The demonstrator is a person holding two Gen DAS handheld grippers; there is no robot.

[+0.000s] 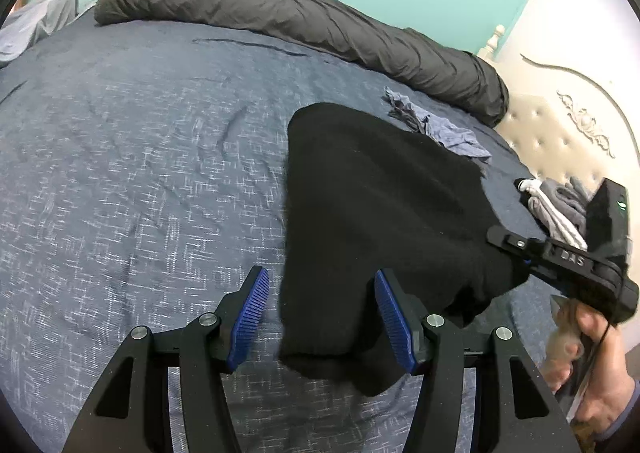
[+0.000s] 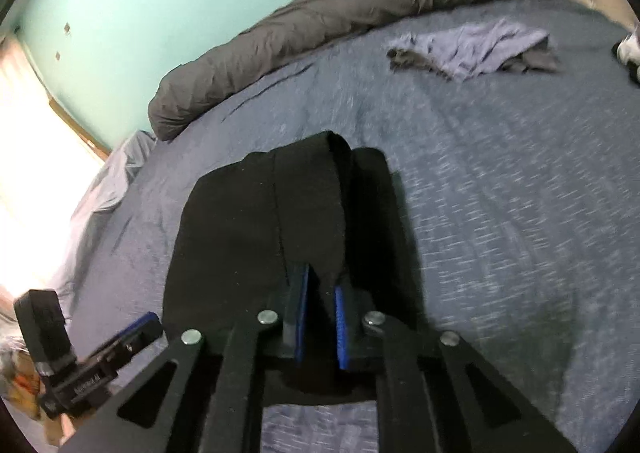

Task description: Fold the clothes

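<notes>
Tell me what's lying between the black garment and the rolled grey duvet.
A crumpled light blue cloth on the bedspread, seen in both views.

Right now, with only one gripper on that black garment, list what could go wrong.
1. The right gripper pinches only one edge of the black garment, so the fabric may slip out or sag unevenly.
2. The left gripper is open, with the garment's hanging corner between its fingers; shutting now could catch the wrong layer.
3. The crumpled blue-grey cloth lies just beyond on the bedspread; laying the garment down there could cover or drag it.
</notes>
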